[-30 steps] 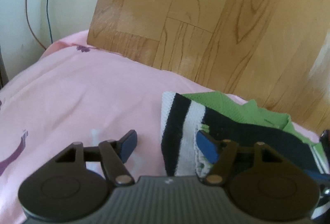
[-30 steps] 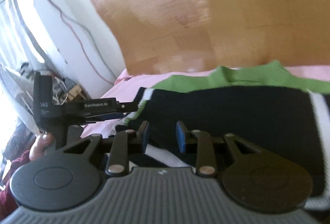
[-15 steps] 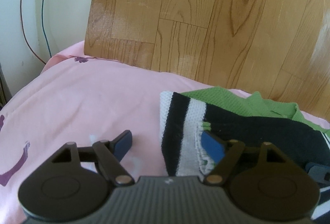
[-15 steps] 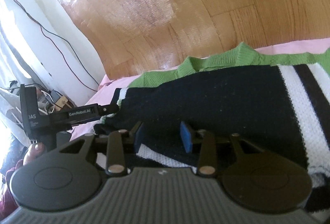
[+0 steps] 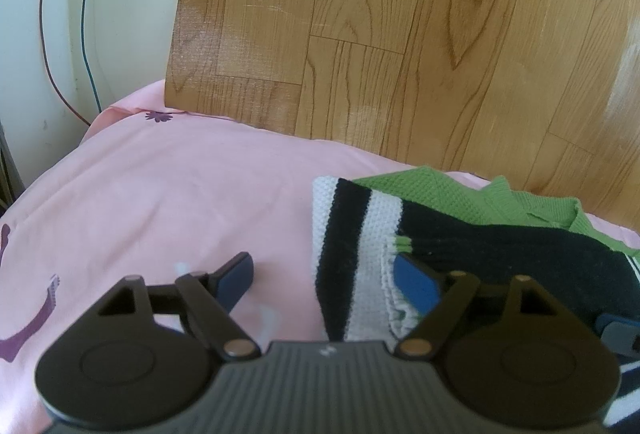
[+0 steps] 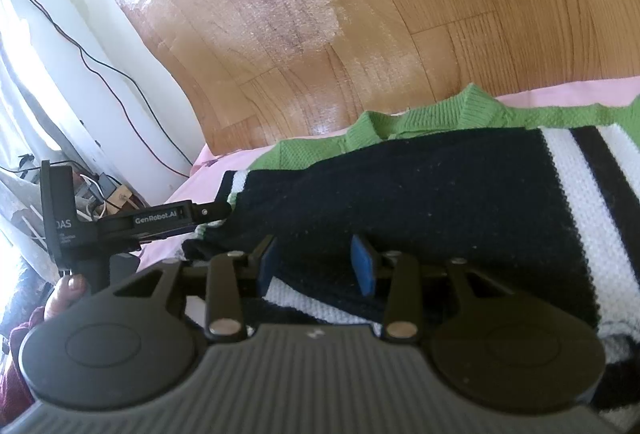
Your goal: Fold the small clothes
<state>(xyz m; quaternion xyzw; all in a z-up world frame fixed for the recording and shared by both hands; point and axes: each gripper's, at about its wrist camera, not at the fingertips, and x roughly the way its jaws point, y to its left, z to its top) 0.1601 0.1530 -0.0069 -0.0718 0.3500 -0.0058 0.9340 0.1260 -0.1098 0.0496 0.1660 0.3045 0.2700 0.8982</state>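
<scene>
Knit sweater (image 5: pixel 472 234): black body, white-and-black striped band, green collar and trim. Lying partly folded on pink bed sheet (image 5: pixel 168 202), close to the wooden floor (image 5: pixel 400 34) side of the bed. Judged soft, light, limp; chunky knit likely grips pads well, little slip risk. Will sag and drape if lifted by one point, so best taken at two spread points along one edge. Doubled layers at the folded striped end thick but compressible. Good holds, by judgement: folded striped edge near the green-tipped hem, and black lower edge.

Left tongs (image 5: pixel 324 280): released, jaws wide apart. Right pad (image 5: pixel 414 284) lying on the sweater at the white stripe next to the green hem tips; left pad (image 5: pixel 236 276) off the cloth, over bare sheet. Striped corner of sweater between the pads, nothing pinched.

Right tongs (image 6: pixel 316 266): released, gap moderate. Both pads low over the black panel near its lower edge, white stripe just below them. Contact with cloth not certain from this view; no fabric gathered between pads.

Left tongs (image 6: pixel 208 212) seen from right wrist view at the sweater's far-left end, tip touching or just over the edge.

Cables (image 6: pixel 120 82) along white wall, well apart from the work.
</scene>
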